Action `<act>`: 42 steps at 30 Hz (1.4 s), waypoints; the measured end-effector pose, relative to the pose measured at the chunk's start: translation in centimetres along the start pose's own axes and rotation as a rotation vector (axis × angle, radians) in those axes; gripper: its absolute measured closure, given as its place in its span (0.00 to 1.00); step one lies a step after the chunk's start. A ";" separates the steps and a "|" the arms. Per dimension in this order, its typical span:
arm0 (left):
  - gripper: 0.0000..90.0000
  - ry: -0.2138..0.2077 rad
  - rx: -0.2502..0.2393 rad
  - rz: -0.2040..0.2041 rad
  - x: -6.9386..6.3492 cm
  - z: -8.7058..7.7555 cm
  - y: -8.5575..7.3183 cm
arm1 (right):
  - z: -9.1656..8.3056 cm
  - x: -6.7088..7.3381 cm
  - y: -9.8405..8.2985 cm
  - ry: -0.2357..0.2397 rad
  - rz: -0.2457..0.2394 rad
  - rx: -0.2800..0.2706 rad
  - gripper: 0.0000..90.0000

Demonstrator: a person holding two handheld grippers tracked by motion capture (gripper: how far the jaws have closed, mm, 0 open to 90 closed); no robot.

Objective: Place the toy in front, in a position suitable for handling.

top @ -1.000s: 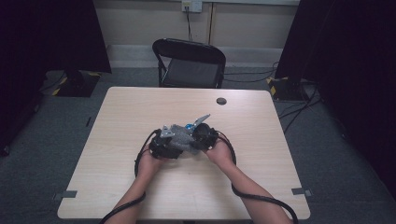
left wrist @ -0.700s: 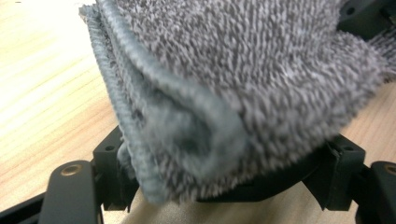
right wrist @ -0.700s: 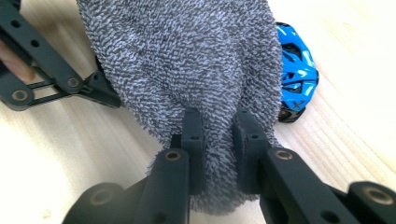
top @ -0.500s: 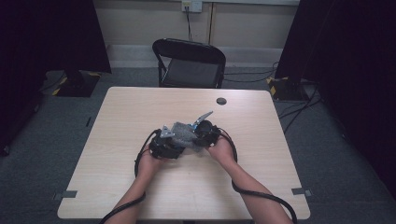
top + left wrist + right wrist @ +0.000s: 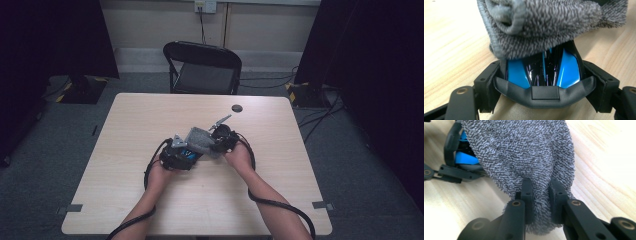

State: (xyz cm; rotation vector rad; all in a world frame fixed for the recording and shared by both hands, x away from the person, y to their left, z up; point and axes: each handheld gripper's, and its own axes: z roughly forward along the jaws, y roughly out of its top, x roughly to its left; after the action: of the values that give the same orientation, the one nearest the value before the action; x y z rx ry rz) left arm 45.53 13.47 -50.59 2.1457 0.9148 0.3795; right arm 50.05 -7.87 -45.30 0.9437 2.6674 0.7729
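A glossy blue and black computer mouse point(image 5: 544, 72) sits between the jaws of my left gripper point(image 5: 545, 75), whose pads press on its two sides just above the table. A grey fluffy cloth point(image 5: 549, 25) lies over the mouse's far end. My right gripper point(image 5: 541, 192) is shut on a fold of that cloth point(image 5: 524, 152), with the mouse point(image 5: 464, 157) showing at the cloth's left edge. In the high view the two grippers meet at the table's middle, left gripper point(image 5: 186, 153) and right gripper point(image 5: 216, 142), with the cloth point(image 5: 200, 139) between them.
The light wooden table point(image 5: 140, 115) holds a small dark round disc point(image 5: 237, 108) near its far edge. A black folding chair point(image 5: 205, 65) stands behind the table. Cables trail from both grippers along the forearms.
The right gripper has shifted slightly with the cloth over the mouse. The left hand has kept still.
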 end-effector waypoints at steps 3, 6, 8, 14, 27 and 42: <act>0.27 0.000 0.000 0.000 0.0 0.0 0.0 | 0.1 -0.5 0.0 -0.002 0.016 0.002 0.85; 0.27 0.000 0.000 -0.001 0.0 0.0 0.0 | 0.1 -0.7 0.1 -0.008 0.017 0.004 0.85; 0.27 0.000 0.000 0.000 0.0 0.0 0.0 | 0.1 -1.0 0.1 -0.011 0.029 0.008 0.85; 0.27 0.000 0.000 -0.001 0.0 0.0 0.0 | 0.2 -2.0 -0.3 -0.022 0.065 0.008 0.85; 0.27 0.000 0.000 0.000 0.0 0.0 0.0 | 0.6 -3.0 -1.0 -0.033 0.096 0.010 0.85; 0.27 0.000 0.000 0.000 0.0 0.0 0.0 | 0.6 -4.0 -1.5 -0.064 0.113 0.016 0.85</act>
State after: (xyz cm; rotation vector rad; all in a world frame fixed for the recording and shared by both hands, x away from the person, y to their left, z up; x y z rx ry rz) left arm 45.52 13.47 -50.58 2.1458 0.9151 0.3795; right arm 52.56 -11.14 -46.59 1.1124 2.5876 0.7325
